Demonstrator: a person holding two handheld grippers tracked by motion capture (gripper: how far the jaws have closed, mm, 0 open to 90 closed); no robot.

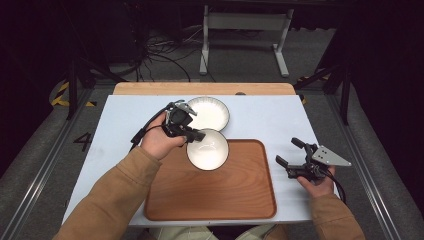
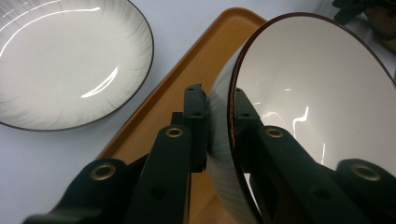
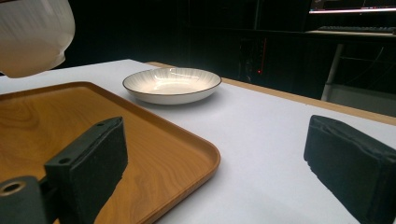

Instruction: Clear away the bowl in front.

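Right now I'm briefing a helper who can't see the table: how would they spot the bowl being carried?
Start at the wooden tray on the pale table top. Over the tray's far left corner hangs a white bowl, its rim clamped between the jaws of the left gripper. Unlike the shallow white plate lying flat on the table beyond the tray, it is deeper, dark-rimmed, and held in the air.

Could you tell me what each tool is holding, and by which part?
The left tool grips the bowl by its rim; the right tool holds nothing.

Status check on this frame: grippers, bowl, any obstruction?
Left hand-held gripper shut on bowl rim, bowl lifted over tray. Right hand-held gripper open, empty. Plate beside tray, apart.
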